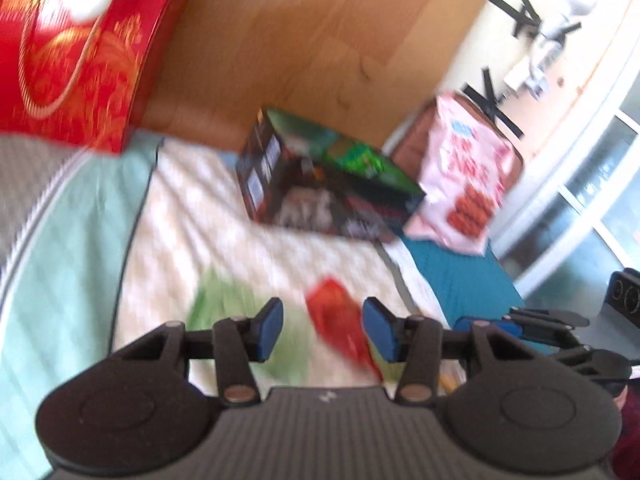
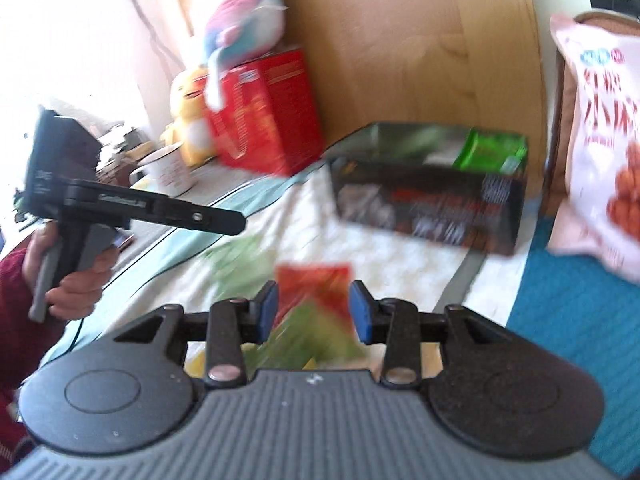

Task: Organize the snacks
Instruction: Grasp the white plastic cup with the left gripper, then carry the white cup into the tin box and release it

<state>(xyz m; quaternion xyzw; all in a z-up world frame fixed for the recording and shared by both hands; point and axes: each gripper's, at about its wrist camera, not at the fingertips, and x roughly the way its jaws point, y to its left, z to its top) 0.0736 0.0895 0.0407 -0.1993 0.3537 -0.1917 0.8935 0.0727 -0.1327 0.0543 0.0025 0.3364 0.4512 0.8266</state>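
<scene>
Both views heavily blurred. Left wrist view, left to right: tall red gift box with gold print and cord handle (image 1: 76,60) at top left, against a wooden headboard (image 1: 304,36). Dark open cardboard box with green packs inside (image 1: 320,180) sits on the pale checked blanket (image 1: 208,216); a pink snack bag with red printed balls (image 1: 464,176) leans just beside its right end. Left gripper (image 1: 322,330) has its blue pads apart; a small red snack packet (image 1: 340,328) lies in the gap, apparently not pinched. Right wrist view: a hand (image 2: 76,280) holds the other tool at left. Right gripper (image 2: 313,314) is also parted, a red-and-green packet (image 2: 316,300) between its pads, contact unclear.
</scene>
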